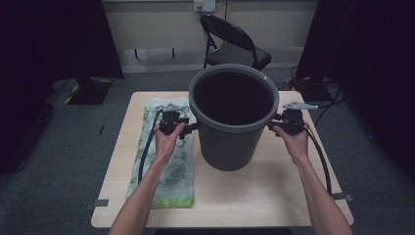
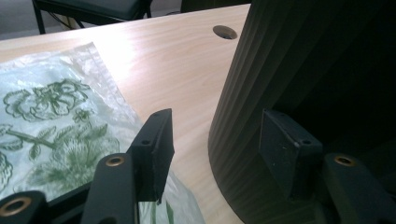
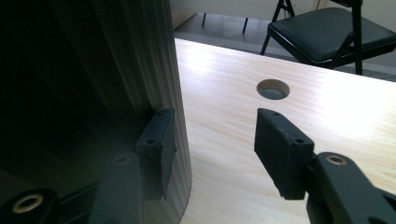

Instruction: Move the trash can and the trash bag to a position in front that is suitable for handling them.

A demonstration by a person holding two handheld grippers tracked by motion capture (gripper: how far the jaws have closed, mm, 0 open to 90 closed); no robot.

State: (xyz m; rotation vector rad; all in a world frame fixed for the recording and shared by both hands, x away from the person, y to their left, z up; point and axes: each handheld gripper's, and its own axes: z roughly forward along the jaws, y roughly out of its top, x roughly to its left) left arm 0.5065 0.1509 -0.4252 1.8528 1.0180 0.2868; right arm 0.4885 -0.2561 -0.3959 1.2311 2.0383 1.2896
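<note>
In the high view the left tool (image 1: 192,127) is left of the middle of the frame, above a plastic bag (image 1: 169,166) with a green flower print that lies flat on the table (image 1: 254,196). Its tips point right, at the wall of the grey bucket (image 1: 230,142), just under the rim. The bucket stands upright in the middle of the frame, on the table, between the two tools. In the left gripper view the jaws stand apart; the ribbed wall fills the right half, one jaw is close in front of it and the other is over the bag. I cannot tell if any pad touches the wall, and nothing is pinched.

At the right of the bucket the right tool (image 1: 272,125) points left to the wall, also under the rim. In the right gripper view its jaws are apart too: the left jaw lies against or just beside the ribbed wall, the right jaw is over the bare table near a round hole (image 3: 273,89).
</note>
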